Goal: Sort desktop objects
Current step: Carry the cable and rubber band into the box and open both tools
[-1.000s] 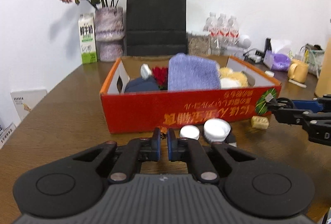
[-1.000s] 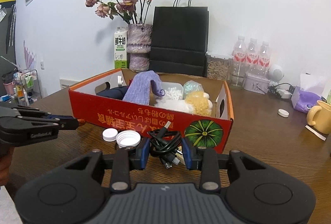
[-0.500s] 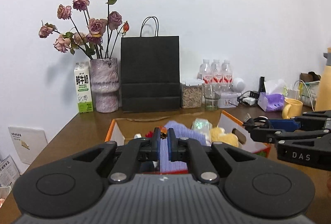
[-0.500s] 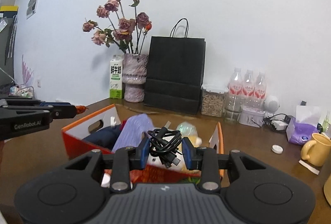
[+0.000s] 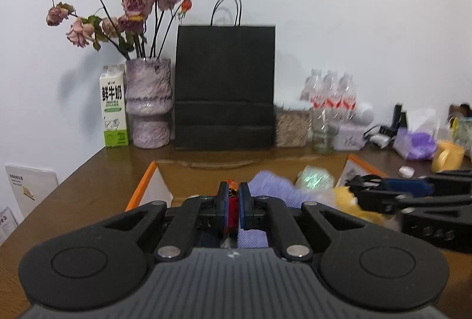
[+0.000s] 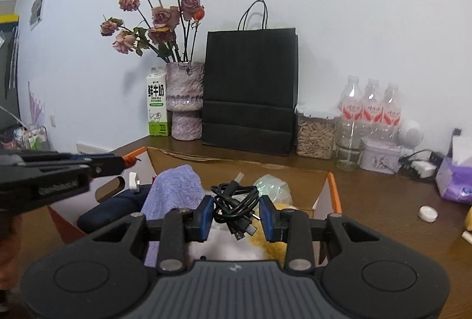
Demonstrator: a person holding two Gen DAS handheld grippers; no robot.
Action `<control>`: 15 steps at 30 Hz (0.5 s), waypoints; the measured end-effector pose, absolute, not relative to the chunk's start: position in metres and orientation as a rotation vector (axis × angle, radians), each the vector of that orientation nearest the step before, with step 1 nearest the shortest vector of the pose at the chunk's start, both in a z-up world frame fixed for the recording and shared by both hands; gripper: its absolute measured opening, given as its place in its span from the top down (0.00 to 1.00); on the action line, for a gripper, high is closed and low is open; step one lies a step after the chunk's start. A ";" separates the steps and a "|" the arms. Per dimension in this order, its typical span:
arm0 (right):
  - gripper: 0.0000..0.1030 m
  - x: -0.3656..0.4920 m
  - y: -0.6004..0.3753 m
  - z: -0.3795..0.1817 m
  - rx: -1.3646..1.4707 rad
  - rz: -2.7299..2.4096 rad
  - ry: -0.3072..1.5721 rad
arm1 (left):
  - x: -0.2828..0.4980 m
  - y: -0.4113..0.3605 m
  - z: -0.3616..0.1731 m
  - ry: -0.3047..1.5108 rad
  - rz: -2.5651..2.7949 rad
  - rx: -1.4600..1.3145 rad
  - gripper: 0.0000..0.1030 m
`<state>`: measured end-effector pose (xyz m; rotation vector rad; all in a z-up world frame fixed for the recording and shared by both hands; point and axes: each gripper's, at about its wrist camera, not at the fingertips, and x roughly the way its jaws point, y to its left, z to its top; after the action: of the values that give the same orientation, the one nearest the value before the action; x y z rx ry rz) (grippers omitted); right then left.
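The right gripper [image 6: 235,215] holds a tangled black cable [image 6: 234,205] between its blue fingers [image 6: 204,218], above an open cardboard box [image 6: 332,195]. In the box lie a purple cloth [image 6: 177,189], a dark blue thing and something yellow. The left gripper [image 6: 118,165] reaches in from the left, pinching a small orange item [image 6: 131,161]. Behind, on the bench [image 6: 383,201], stand a black bag [image 6: 250,89], a vase [image 6: 185,100] of roses, a milk carton [image 6: 157,106] and bottles [image 6: 371,103].
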<state>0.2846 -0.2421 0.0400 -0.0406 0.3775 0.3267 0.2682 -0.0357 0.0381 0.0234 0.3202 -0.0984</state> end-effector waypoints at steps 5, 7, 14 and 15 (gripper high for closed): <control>0.69 0.289 -0.245 0.027 -0.030 0.325 0.412 | 0.271 -0.035 0.028 0.355 -0.118 0.040 0.93; 0.68 0.289 -0.245 0.026 -0.028 0.326 0.413 | 0.269 -0.035 0.027 0.350 -0.118 0.043 0.92; 0.06 0.276 -0.247 0.031 -0.028 0.283 0.321 | 0.256 -0.040 0.032 0.270 -0.070 0.079 0.25; 0.05 0.274 -0.247 0.032 -0.030 0.280 0.310 | 0.253 -0.040 0.033 0.253 -0.066 0.083 0.21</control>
<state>0.2739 -0.2467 0.0324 -0.0304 0.3103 0.2799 0.2533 -0.0404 0.0325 0.0825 0.2532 -0.0664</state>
